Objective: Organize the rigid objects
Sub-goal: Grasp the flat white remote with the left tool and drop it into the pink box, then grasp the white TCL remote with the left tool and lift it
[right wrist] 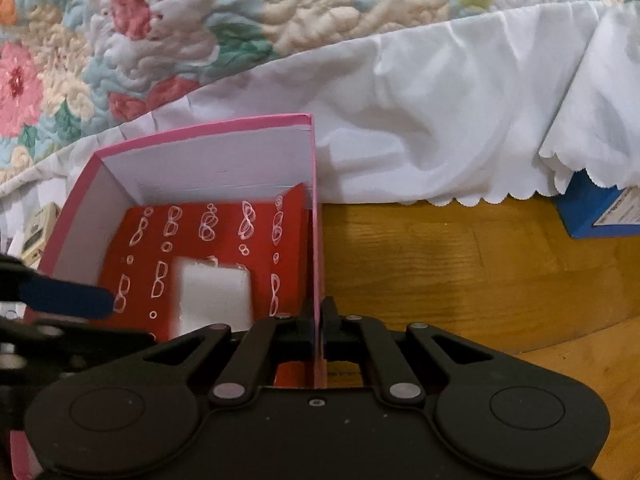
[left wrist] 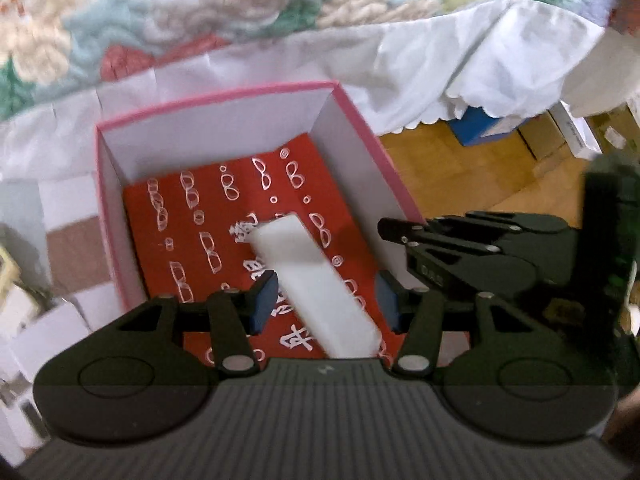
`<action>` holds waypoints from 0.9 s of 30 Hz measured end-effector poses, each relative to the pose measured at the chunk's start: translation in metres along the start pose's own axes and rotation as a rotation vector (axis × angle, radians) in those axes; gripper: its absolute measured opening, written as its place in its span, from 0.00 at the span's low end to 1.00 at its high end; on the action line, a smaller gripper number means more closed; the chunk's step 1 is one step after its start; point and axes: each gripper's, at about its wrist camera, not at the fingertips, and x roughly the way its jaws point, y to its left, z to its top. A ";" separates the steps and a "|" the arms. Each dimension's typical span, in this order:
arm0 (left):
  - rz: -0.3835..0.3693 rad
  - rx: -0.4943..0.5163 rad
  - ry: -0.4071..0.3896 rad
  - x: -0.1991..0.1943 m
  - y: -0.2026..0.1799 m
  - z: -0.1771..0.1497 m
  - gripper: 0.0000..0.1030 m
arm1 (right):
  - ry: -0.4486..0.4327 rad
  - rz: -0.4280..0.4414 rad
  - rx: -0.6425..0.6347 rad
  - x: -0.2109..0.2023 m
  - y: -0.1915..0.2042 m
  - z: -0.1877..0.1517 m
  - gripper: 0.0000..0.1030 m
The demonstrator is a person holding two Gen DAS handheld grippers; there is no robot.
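A pink box with white inner walls stands on the floor, its bottom lined with red paper printed with white glasses. A white rectangular block, blurred, is inside over the red paper. My left gripper hangs above the box, open, its blue pads on either side of the block with a gap on the right. One blue fingertip of the left gripper shows at the box's left wall, apart from the white block. My right gripper is shut on the pink box's right wall; it also shows as the right gripper.
A floral quilt and a white scalloped bed skirt hang behind the box. Wooden floor lies to the right, with a blue carton and cardboard boxes under the bed edge. Small cartons crowd the left side.
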 end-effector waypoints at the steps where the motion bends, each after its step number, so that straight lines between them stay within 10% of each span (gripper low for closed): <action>1: 0.000 0.024 0.006 -0.006 -0.003 0.000 0.51 | 0.000 0.001 0.000 0.000 0.000 0.000 0.05; 27: 0.323 0.320 0.015 -0.116 0.086 -0.106 0.58 | 0.012 -0.034 -0.038 -0.005 0.005 0.001 0.06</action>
